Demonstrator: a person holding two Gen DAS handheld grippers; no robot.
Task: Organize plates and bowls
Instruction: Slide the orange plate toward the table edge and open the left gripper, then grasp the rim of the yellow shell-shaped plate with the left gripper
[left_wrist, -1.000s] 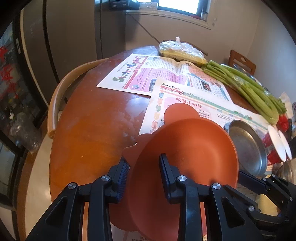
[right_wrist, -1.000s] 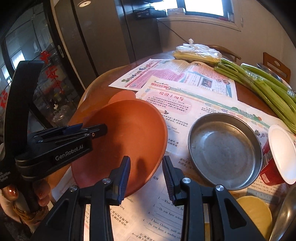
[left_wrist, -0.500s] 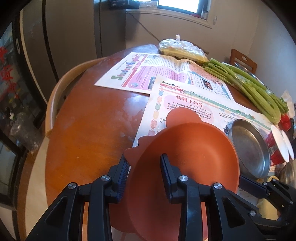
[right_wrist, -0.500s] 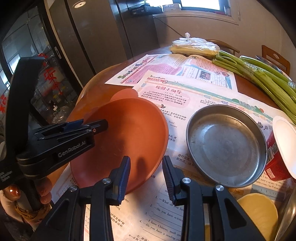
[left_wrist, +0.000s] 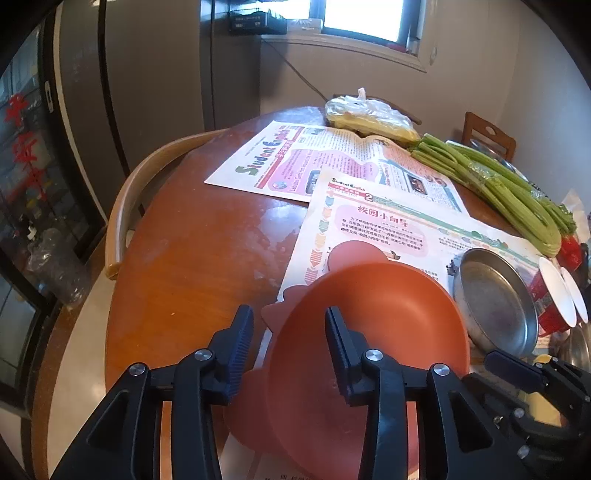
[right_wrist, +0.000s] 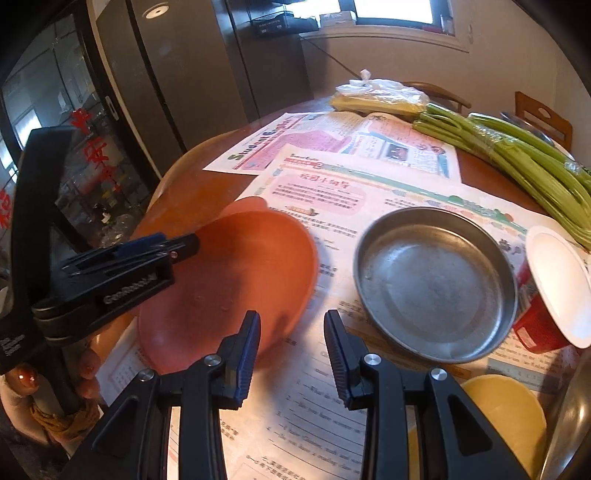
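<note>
An orange bowl (left_wrist: 369, 325) with scalloped ear handles lies tilted on the newspaper-covered table near its front left edge. My left gripper (left_wrist: 288, 339) straddles the bowl's near rim; its jaws are opening and a gap shows between the left pad and the rim. In the right wrist view the bowl (right_wrist: 236, 280) looks motion-blurred, with the left gripper (right_wrist: 181, 245) at its left edge. My right gripper (right_wrist: 291, 339) hovers shut above the paper, just right of the bowl, holding nothing. A steel plate (right_wrist: 436, 284) rests to the right of the bowl.
A yellow bowl (right_wrist: 498, 406) and a red cup with a white lid (right_wrist: 554, 288) sit at the right. Celery stalks (right_wrist: 517, 155) and a plastic bag (left_wrist: 369, 118) lie at the back. A curved chair back (left_wrist: 122, 221) hugs the table's left edge.
The left jaws have widened off the orange bowl's rim. The bowl has settled lower toward the table. The right gripper has stayed put.
</note>
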